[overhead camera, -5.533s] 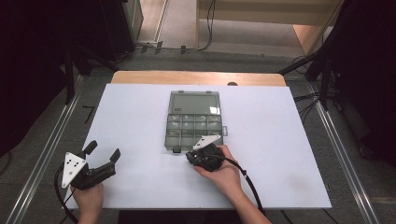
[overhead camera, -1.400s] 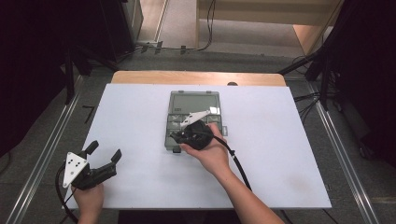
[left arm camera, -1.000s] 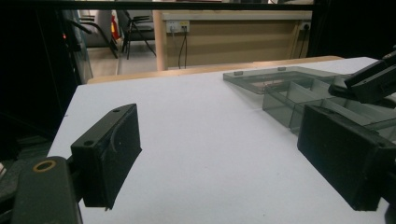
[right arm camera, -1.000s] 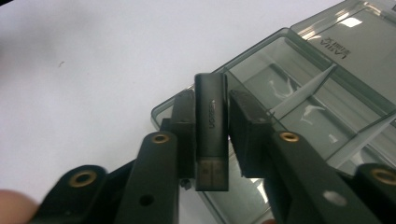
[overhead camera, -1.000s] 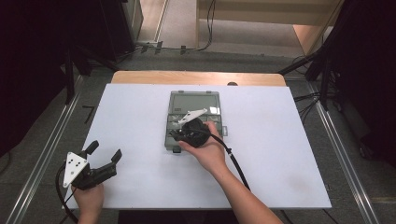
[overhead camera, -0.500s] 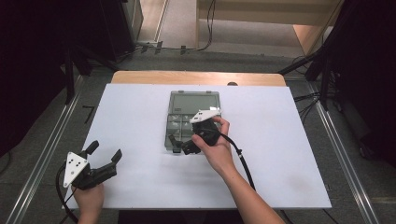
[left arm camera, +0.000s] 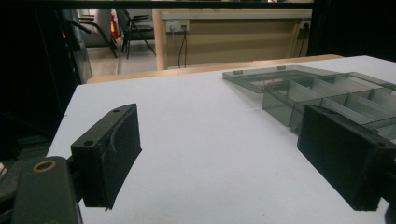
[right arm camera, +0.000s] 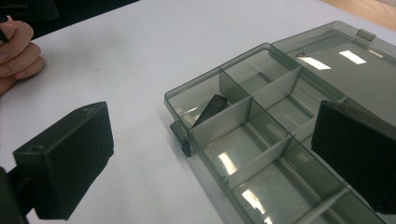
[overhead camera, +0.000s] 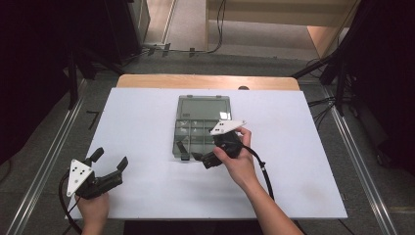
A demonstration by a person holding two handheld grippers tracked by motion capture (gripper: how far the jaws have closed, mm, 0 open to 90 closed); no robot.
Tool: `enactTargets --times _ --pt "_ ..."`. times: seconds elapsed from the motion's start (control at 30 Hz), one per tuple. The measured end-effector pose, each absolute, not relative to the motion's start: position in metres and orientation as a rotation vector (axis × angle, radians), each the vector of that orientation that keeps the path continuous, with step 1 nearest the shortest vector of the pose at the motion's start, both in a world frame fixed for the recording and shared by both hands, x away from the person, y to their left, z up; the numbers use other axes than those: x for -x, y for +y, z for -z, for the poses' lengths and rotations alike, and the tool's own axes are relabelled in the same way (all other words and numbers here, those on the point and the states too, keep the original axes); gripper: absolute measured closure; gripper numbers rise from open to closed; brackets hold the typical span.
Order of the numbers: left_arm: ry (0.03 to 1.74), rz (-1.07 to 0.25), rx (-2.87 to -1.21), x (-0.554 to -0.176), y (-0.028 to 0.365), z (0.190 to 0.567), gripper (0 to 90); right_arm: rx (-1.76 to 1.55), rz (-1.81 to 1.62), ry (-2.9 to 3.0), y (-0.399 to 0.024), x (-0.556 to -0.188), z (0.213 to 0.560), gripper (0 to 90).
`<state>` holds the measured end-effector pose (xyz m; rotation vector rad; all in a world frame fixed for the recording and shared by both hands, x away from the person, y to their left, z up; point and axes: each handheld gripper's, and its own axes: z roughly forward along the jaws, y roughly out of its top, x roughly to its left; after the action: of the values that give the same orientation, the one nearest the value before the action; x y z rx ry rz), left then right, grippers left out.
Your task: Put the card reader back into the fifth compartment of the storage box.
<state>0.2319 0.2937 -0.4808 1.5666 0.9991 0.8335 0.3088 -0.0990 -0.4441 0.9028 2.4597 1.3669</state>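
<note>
Where white tabletop (overhead camera: 147, 127) bears organizer box (overhead camera: 200, 125), dark room, grey floor (overhead camera: 191, 24).

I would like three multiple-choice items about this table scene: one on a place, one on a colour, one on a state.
1. Where does the small black piece lie?
A. in a corner compartment of the organizer box
B. on the lid
C. on the table

2. What colour is the table top?
A. wooden brown
B. white
C. black

3. How stands the right gripper?
A. shut on the piece
B. shut, holding nothing
C. open, holding nothing

Answers: 1 A, it leans against a divider by the latch corner; 2 B, the surface is white; 3 C, its jaws stand wide apart.
</note>
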Motion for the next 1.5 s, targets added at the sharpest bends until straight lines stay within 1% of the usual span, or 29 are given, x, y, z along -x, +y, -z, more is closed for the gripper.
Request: enactTargets --times 0.57,1.5 --pt "1.004 -0.832 -1.565 -0.232 0.294 0.481 13.5 -0.916 -1.375 2.419 -0.125 -0.298 0.442 0.0" --pt "1.005 -0.834 -1.569 -0.232 0.293 0.481 13.5 -1.0 -1.375 2.355 -0.173 -0.283 0.45 0.0"
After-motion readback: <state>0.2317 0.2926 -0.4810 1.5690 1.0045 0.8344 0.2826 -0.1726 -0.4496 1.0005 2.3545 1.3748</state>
